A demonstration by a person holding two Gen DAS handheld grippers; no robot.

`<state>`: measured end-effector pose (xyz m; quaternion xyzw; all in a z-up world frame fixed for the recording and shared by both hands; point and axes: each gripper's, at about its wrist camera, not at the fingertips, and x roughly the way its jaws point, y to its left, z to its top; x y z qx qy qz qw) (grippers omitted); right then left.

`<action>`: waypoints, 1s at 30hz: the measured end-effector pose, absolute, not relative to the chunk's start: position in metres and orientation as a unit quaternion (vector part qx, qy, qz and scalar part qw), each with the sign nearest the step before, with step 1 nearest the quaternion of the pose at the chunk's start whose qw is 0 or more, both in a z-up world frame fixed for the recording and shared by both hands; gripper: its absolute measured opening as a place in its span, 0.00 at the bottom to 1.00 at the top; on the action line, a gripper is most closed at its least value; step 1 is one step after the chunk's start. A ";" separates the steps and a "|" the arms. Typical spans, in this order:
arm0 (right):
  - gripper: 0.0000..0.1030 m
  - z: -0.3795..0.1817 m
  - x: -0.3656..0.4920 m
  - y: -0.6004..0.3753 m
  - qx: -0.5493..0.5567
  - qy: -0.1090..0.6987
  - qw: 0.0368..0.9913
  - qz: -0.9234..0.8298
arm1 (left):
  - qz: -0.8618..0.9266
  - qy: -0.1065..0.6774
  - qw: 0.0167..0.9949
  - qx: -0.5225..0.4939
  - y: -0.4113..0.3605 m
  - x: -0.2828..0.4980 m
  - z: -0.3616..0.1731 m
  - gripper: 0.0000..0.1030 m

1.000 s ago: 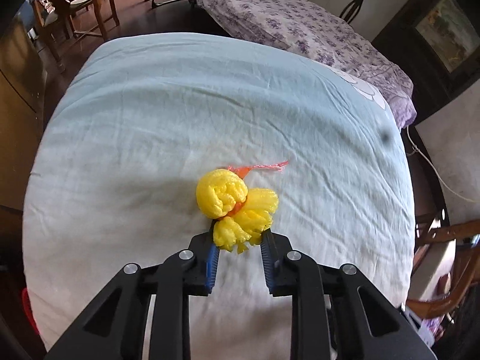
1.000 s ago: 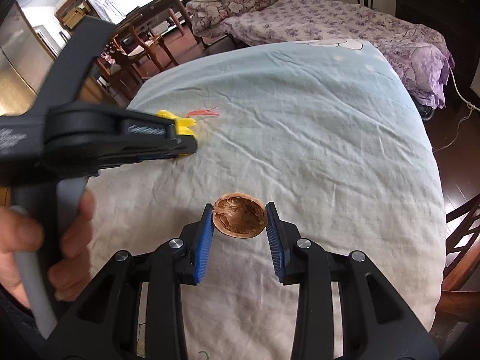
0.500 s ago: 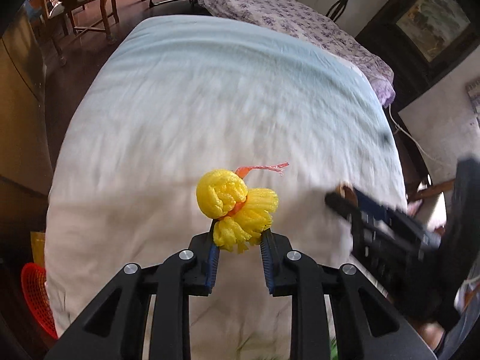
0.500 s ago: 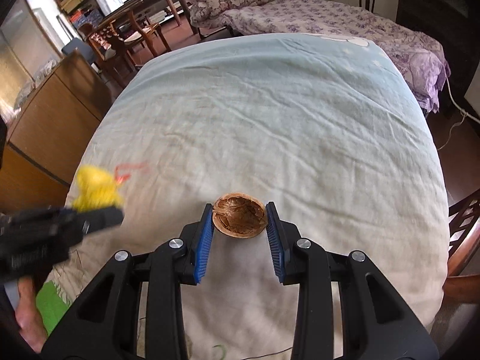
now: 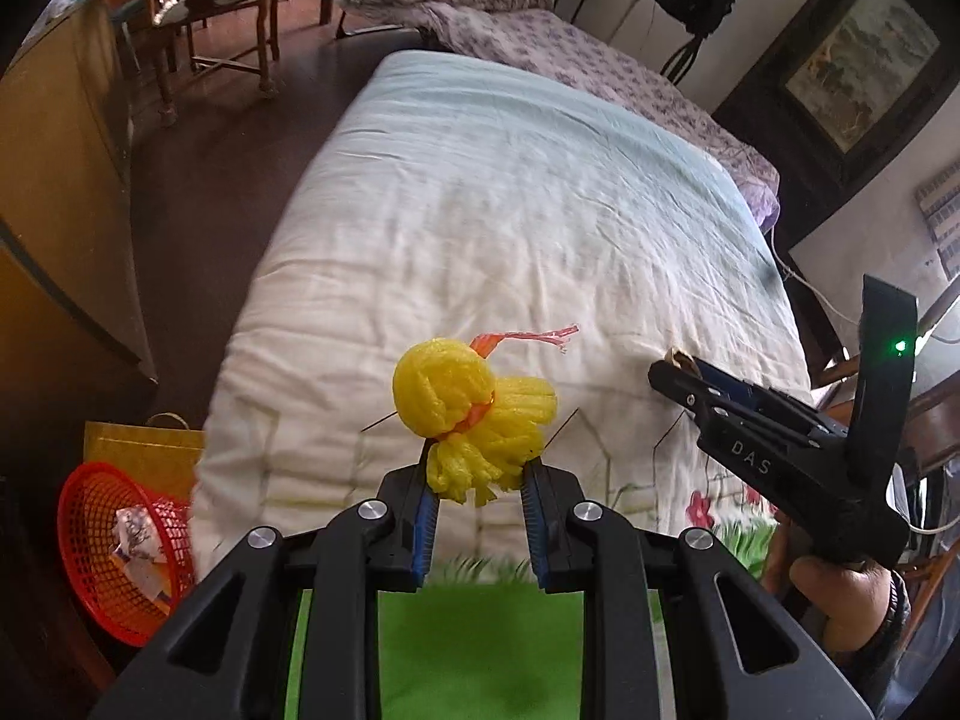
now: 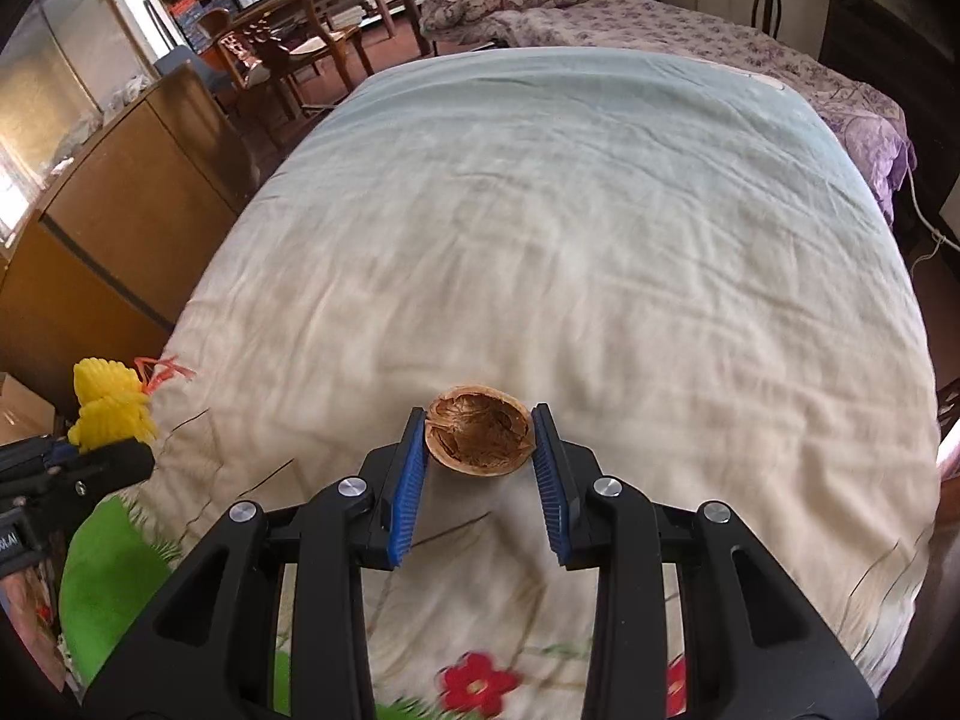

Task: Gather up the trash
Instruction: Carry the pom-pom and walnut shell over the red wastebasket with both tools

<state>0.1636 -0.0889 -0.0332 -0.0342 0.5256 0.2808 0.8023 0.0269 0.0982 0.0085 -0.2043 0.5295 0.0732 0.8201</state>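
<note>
Now carried off the bed toward red basket (image 5: 114,546) (left of jaws): left gripper (image 5: 477,489) pinching yellow foam net (image 5: 471,405), right gripper (image 6: 480,468) pinching walnut shell (image 6: 479,438); dropping next.

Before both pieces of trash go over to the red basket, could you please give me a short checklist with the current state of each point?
1. Left tongs shut on the yellow foam net: ok.
2. Right tongs shut on the walnut shell: ok.
3. Red basket in sight, on the floor left of the bed: ok.
4. Room left in the basket, with crumpled paper already inside: ok.
5. Both tongs apart, not touching each other: ok.
6. More trash left on the bed: cannot tell; none shows.
</note>
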 end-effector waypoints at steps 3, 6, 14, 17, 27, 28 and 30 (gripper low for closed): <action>0.34 -0.028 0.153 -0.090 -0.021 0.525 0.801 0.289 | 0.075 0.524 0.823 -0.205 0.104 0.012 0.012 0.24; 0.34 -0.024 0.143 -0.088 -0.017 0.521 0.799 0.298 | 0.078 0.520 0.826 -0.203 0.108 0.001 0.013 0.24; 0.34 -0.016 0.128 -0.071 -0.033 0.520 0.792 0.317 | 0.089 0.510 0.827 -0.221 0.125 -0.032 0.014 0.24; 0.34 -0.014 0.121 -0.062 -0.042 0.519 0.789 0.325 | 0.099 0.505 0.826 -0.228 0.136 -0.046 0.014 0.24; 0.34 0.003 0.083 -0.003 -0.090 0.508 0.767 0.382 | 0.123 0.488 0.827 -0.251 0.171 -0.082 0.017 0.24; 0.34 0.006 0.077 0.008 -0.095 0.505 0.762 0.393 | 0.127 0.486 0.827 -0.254 0.175 -0.085 0.017 0.24; 0.34 0.011 0.068 0.024 -0.102 0.504 0.752 0.413 | 0.135 0.482 0.825 -0.260 0.185 -0.095 0.017 0.24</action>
